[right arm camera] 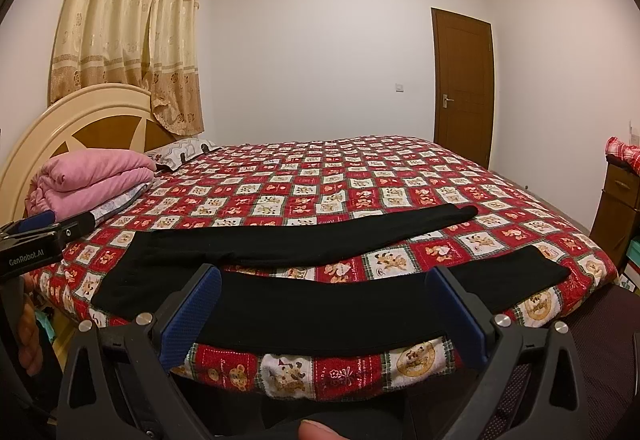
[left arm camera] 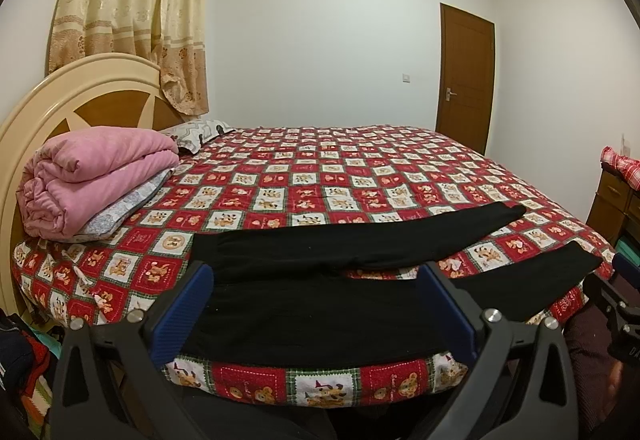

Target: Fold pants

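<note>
Black pants (left arm camera: 320, 304) lie flat on the red checked bedspread (left arm camera: 320, 176) near the bed's front edge, waist to the left, the two legs spread apart to the right. They also show in the right wrist view (right arm camera: 312, 304). My left gripper (left arm camera: 316, 280) is open and empty, held just in front of the waist part. My right gripper (right arm camera: 324, 280) is open and empty, in front of the near leg. The left gripper's body shows at the left edge of the right wrist view (right arm camera: 40, 240).
A folded pink quilt (left arm camera: 96, 176) and a pillow (left arm camera: 196, 132) lie by the headboard (left arm camera: 72, 96) at the left. A wooden cabinet (left arm camera: 612, 200) stands right of the bed. A brown door (left arm camera: 466, 76) is in the far wall.
</note>
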Available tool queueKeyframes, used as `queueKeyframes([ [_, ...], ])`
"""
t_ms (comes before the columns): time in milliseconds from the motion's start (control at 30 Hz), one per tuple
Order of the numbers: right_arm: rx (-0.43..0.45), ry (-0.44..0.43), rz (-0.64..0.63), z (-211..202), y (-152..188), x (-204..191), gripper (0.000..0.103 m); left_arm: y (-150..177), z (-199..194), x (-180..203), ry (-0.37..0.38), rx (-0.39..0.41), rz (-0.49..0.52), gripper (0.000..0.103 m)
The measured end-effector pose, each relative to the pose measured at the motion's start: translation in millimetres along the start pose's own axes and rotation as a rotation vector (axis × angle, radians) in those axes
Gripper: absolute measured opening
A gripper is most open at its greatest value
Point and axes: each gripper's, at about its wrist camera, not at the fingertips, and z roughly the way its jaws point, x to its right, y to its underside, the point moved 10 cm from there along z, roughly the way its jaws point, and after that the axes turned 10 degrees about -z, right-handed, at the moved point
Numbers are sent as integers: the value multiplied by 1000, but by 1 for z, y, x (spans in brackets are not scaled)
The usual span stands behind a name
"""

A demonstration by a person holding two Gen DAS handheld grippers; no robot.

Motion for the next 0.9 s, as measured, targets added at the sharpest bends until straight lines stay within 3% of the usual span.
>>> queueKeyframes([
  [900, -17, -6, -8, 6, 5, -2, 102, 1, 0, 0, 0, 0, 0, 103],
])
